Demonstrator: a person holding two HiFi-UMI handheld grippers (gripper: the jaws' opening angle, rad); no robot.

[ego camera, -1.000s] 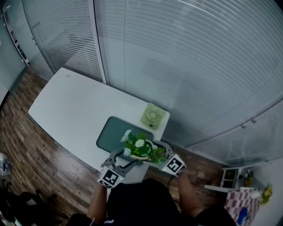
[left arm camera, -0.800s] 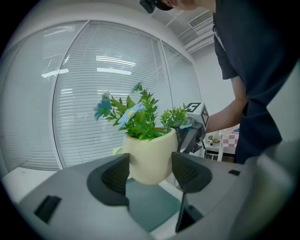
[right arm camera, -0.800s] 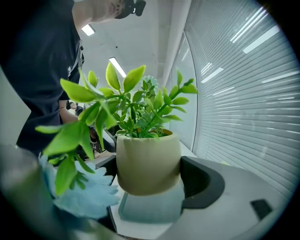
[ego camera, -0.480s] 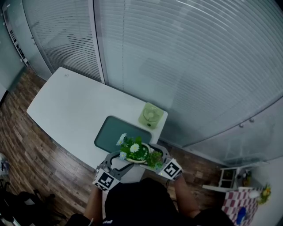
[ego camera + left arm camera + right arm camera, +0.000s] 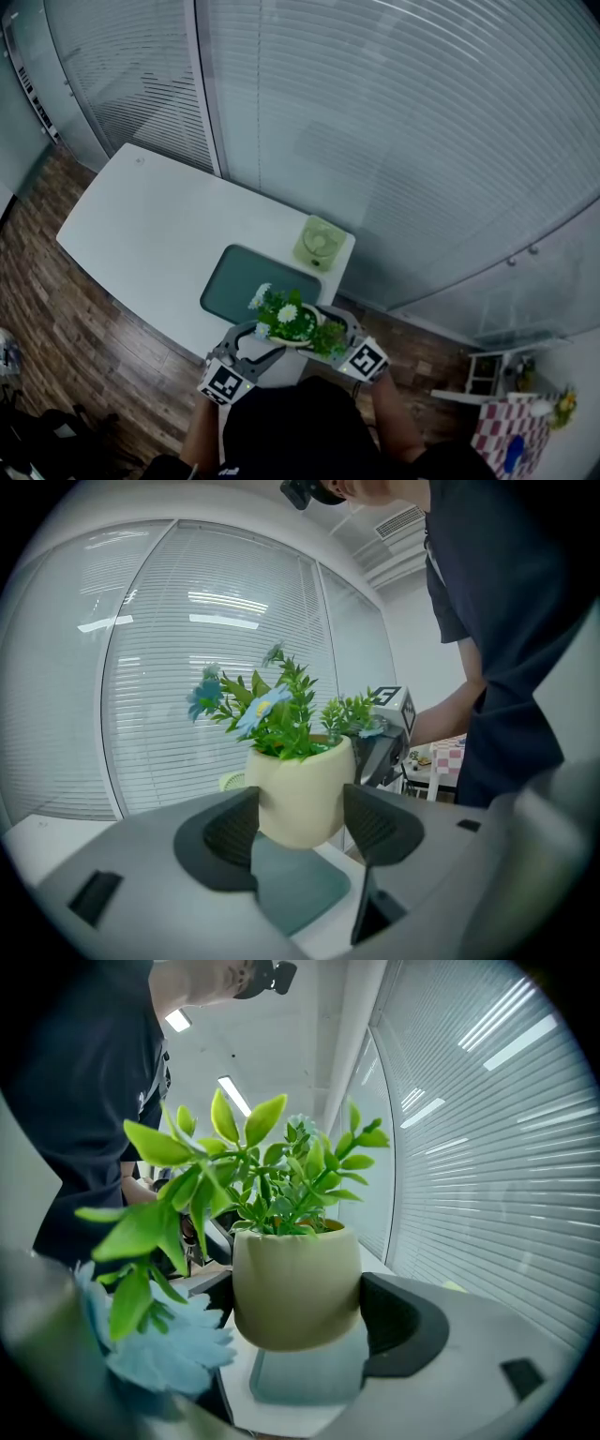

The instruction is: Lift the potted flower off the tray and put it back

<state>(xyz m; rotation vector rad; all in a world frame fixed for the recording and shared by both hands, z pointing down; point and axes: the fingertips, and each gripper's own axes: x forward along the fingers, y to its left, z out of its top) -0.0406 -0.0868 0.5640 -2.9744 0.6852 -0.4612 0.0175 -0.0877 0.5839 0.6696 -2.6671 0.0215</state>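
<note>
The potted flower [image 5: 287, 321], a cream pot [image 5: 300, 794] with green leaves and pale blue blooms, hangs in the air over the near edge of the white table [image 5: 150, 234]. My left gripper [image 5: 255, 339] and right gripper [image 5: 328, 330] hold it from opposite sides. In the left gripper view the left gripper [image 5: 300, 825] has both dark pads against the pot's wall. In the right gripper view the right gripper [image 5: 298, 1309] clasps the pot [image 5: 295, 1288], with one pad half hidden by leaves. The dark green tray [image 5: 239, 277] lies bare beneath and beyond the pot.
A small pale green fan [image 5: 319, 244] stands on the table's far right corner, just behind the tray. Glass walls with blinds [image 5: 394, 141] rise right behind the table. Wooden floor [image 5: 56, 319] surrounds it on the left and near side.
Both grippers and the pot have shifted slightly left and toward the person over the last second. The hold on the pot is the same.
</note>
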